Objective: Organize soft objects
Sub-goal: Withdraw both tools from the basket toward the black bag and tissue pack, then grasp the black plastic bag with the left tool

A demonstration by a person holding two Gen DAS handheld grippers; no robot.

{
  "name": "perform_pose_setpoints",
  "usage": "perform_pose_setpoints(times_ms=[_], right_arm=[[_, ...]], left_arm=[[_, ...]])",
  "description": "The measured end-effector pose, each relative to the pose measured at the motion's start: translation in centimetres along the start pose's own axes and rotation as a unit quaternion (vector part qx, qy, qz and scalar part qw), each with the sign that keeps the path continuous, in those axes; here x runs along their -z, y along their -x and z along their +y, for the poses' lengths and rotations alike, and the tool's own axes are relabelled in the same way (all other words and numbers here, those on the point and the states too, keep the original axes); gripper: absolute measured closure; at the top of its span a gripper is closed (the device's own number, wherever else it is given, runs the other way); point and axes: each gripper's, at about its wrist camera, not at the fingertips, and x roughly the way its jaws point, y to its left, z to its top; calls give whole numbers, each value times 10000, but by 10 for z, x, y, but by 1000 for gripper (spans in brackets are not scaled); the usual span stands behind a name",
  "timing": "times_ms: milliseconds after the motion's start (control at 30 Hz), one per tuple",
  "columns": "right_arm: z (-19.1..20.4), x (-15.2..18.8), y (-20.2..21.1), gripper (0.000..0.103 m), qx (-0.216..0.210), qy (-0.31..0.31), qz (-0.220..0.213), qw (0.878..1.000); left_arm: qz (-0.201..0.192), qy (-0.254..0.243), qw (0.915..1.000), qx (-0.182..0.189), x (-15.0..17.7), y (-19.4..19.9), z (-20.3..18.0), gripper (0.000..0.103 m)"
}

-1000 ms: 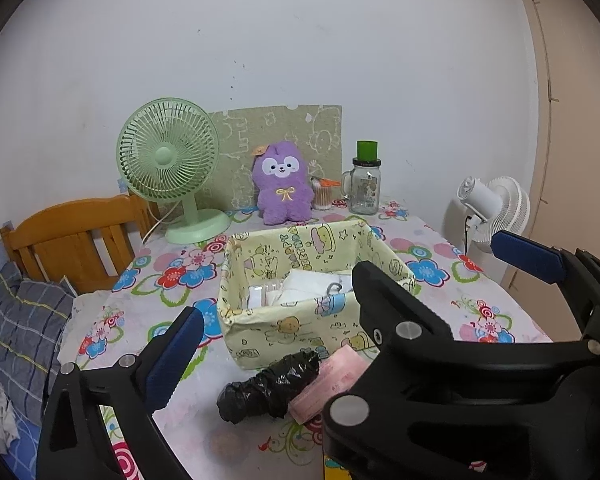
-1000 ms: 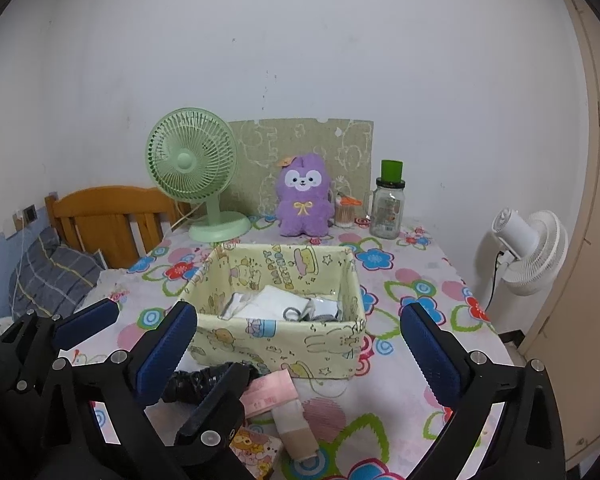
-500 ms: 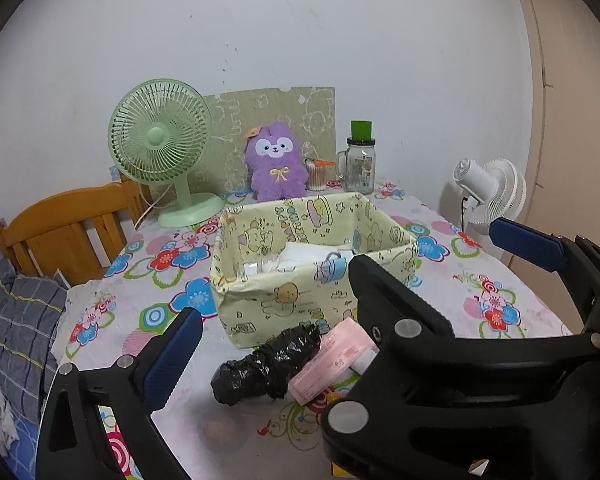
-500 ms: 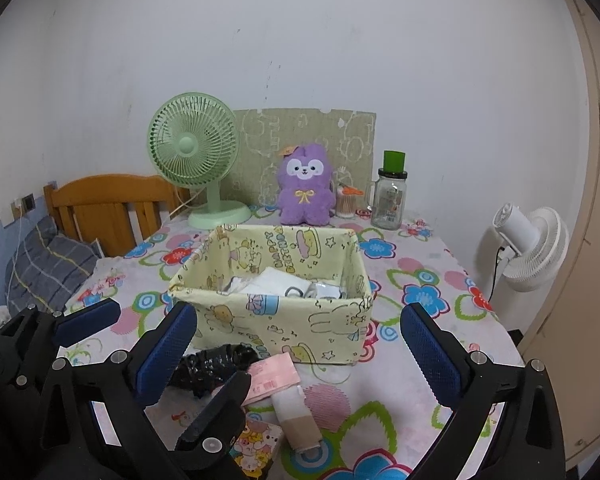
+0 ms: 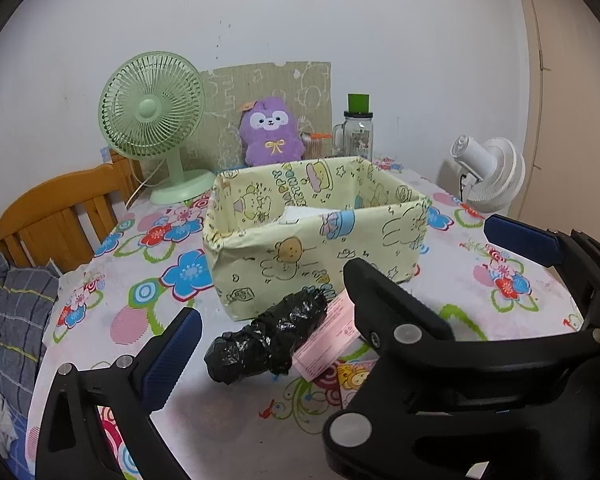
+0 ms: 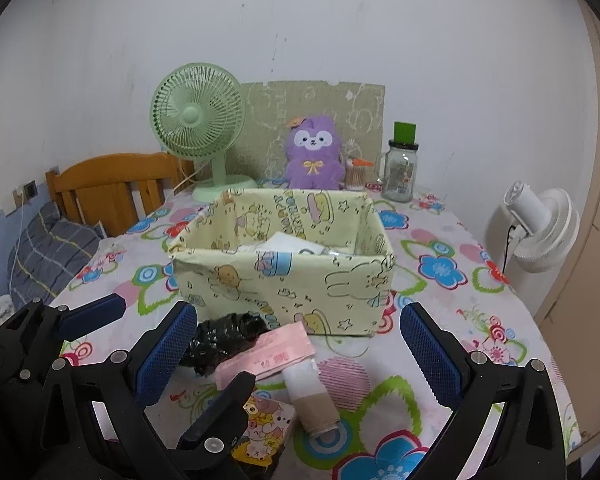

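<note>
A yellow cartoon-print fabric box (image 5: 300, 252) (image 6: 283, 276) stands mid-table with white soft items inside. In front of it lie a black crinkled plastic roll (image 5: 267, 340) (image 6: 219, 340), a pink tissue pack (image 5: 328, 336) (image 6: 267, 356), a white and tan roll (image 6: 310, 396) and a small cartoon pack (image 6: 263, 428). My left gripper (image 5: 340, 284) is open and empty, above the black roll. My right gripper (image 6: 295, 356) is open and empty, above the pink pack. A purple plush (image 5: 269, 130) (image 6: 314, 152) sits at the table's back.
A green desk fan (image 6: 199, 120), a cardboard panel (image 6: 316, 120) and a glass jar with a green lid (image 6: 400, 168) stand at the back. A wooden chair (image 6: 111, 184) is to the left, a white fan (image 6: 540, 228) beyond the right edge. The table has a floral cloth (image 6: 440, 272).
Both grippers have moved lower and closer to the table; the box and the items in front of it appear larger. Both stay open and empty.
</note>
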Motion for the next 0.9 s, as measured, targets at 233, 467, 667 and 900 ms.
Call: perform_pose_setpoints(times_ms=[233, 467, 667, 900], right_arm=[[4, 6, -10, 0, 15, 101, 160, 9998], [1, 12, -24, 0, 11, 52, 383, 9993], [-1, 16, -37, 0, 34, -28, 529, 9986], [-6, 17, -52, 0, 37, -101, 714, 9974]], left_arm=[[102, 12, 9999, 15, 8, -10, 4, 0], [229, -69, 9997, -68, 13, -22, 10, 0], [347, -77, 9991, -217, 15, -36, 15, 1], [353, -165, 9990, -204, 16, -48, 13, 4]])
